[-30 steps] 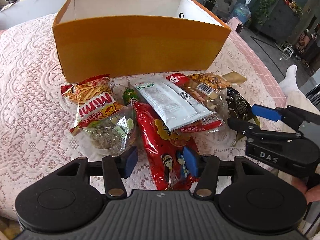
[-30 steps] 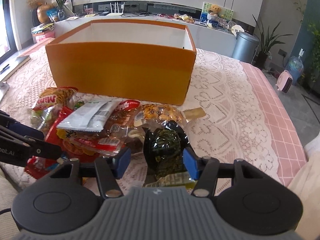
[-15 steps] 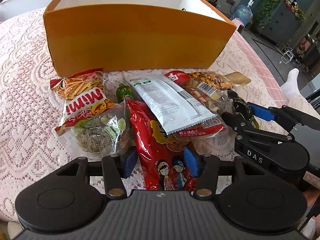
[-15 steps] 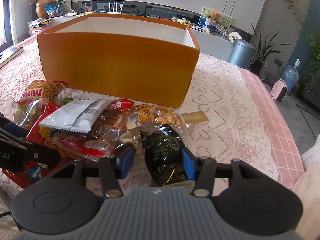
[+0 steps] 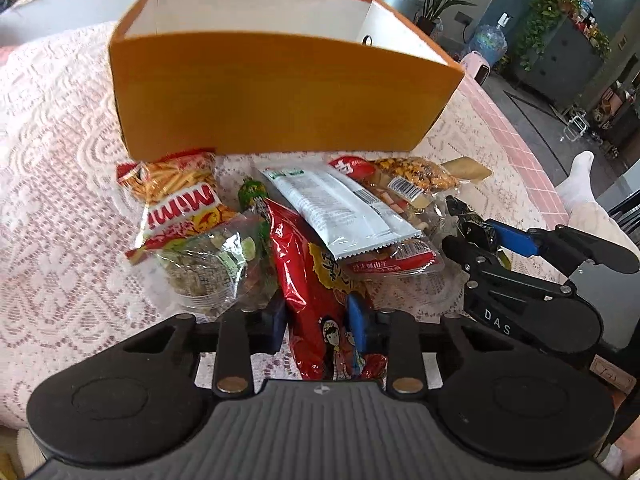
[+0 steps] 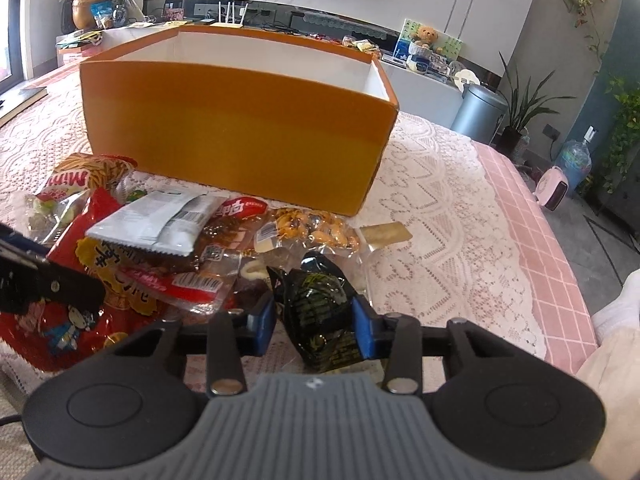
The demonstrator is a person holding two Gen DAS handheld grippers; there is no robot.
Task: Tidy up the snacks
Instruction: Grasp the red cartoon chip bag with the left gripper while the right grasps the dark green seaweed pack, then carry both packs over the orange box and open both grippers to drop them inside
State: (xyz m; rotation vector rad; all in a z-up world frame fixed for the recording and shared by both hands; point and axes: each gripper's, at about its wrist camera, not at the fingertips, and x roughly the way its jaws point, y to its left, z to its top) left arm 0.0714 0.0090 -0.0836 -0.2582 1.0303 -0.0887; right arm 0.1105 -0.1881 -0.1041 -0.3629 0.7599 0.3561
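Note:
A pile of snack packets lies on the lace tablecloth in front of an open orange box [image 5: 280,92], which also shows in the right wrist view [image 6: 236,132]. My left gripper [image 5: 316,322] is shut on a long red snack bag [image 5: 312,280]. My right gripper [image 6: 314,322] is shut on a black-and-green packet [image 6: 320,304]; in the left wrist view it [image 5: 480,236] sits at the pile's right edge. A white packet [image 5: 340,208], a Mimi chips bag [image 5: 180,200], a clear bag of seeds [image 5: 204,264] and a peanut packet [image 5: 416,176] lie between.
The table's right edge with the pink checked cloth [image 6: 532,240] drops to the floor. A person's leg in a white sock [image 5: 580,184] is at the right. A grey bin [image 6: 480,112] and plants stand beyond the table.
Both grippers have narrowed onto their packets: the left around the red bag, the right around the black-and-green packet. The views have shifted slightly toward the box.

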